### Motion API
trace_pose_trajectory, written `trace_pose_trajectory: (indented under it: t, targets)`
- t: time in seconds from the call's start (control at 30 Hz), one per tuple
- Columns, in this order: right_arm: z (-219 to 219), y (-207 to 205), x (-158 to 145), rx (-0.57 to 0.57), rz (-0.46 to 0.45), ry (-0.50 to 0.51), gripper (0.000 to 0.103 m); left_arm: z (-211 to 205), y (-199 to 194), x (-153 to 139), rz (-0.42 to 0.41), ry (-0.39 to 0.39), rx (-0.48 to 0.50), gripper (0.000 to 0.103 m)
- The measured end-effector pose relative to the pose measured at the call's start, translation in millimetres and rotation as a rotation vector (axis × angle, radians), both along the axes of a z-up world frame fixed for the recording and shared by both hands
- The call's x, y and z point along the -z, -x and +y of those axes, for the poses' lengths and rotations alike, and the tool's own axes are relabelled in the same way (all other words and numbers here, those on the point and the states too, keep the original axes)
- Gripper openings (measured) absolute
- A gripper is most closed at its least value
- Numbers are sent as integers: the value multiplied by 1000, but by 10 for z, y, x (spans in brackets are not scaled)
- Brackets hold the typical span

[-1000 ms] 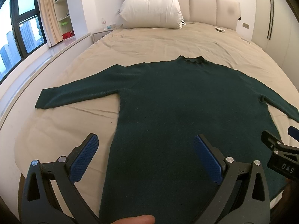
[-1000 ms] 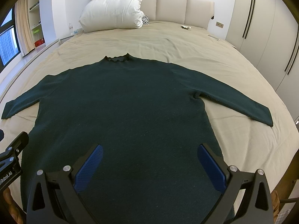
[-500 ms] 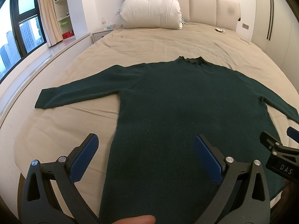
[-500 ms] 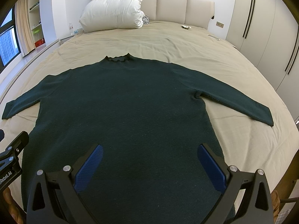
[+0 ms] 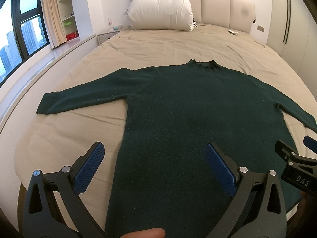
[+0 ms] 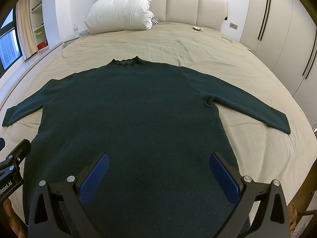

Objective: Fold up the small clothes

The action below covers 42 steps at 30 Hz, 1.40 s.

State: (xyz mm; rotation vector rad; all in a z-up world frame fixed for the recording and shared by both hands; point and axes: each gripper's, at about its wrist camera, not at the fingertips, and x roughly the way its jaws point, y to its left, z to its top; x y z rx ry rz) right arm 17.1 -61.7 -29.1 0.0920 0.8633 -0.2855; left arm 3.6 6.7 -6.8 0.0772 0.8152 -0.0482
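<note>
Wide bed (image 5: 178,45) with wrinkled beige cover fills both views, padded cream headboard (image 6: 182,6) at the far end. Dark green knitted long-sleeved sweater (image 5: 198,119) lies flat on the cover, on the near half of the bed, frilled collar pointing toward the headboard, hem nearest the cameras; body smooth, no fold in it. Both sleeves spread outward and slightly downward: left sleeve (image 5: 83,99) ends near the window-side edge of the bed, right sleeve (image 6: 253,105) reaches toward the wardrobe side, cuff lying flat on the cover. Plump white pillow (image 6: 118,13) rests against the headboard on the window side, a small black-and-white striped item (image 6: 155,21) just beside it; too little of it shows to tell what it is. White wardrobe doors with long dark handles (image 6: 277,29) stand along the right of the room; dark-framed window (image 5: 23,27) with a beige curtain on the left. Left gripper (image 5: 154,168), black frame with blue ribbed pads, hangs over the sweater's lower left side, jaws spread wide with nothing between them; its left pad is over bare cover, its right pad over the knit. Right gripper (image 6: 158,175), same build, hangs over the lower middle of the sweater, jaws likewise spread wide and holding nothing. Each gripper's black frame shows at the edge of the other's view. A fingertip (image 5: 144,233) shows at the bottom edge of the left wrist view. A small pale object (image 6: 198,28) lies on the cover near the headboard.
</note>
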Motion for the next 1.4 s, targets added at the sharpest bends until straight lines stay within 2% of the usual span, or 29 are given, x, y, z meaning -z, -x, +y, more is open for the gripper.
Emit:
trace_pose_trajectory:
  t: [0.83, 1.17, 1.27, 1.4]
  targets:
    - [106, -23, 60, -6, 11, 0, 103, 63, -32, 64, 22, 31, -8, 103]
    - [164, -110, 102, -24, 35, 4, 103, 274, -166, 160, 57, 100, -33, 103]
    - [172, -177, 116, -33, 40, 3, 103, 490, -271, 171, 74, 197, -44, 103]
    - [194, -274, 138, -46, 50, -2, 103, 1002, -541, 179, 109, 404, -53, 103]
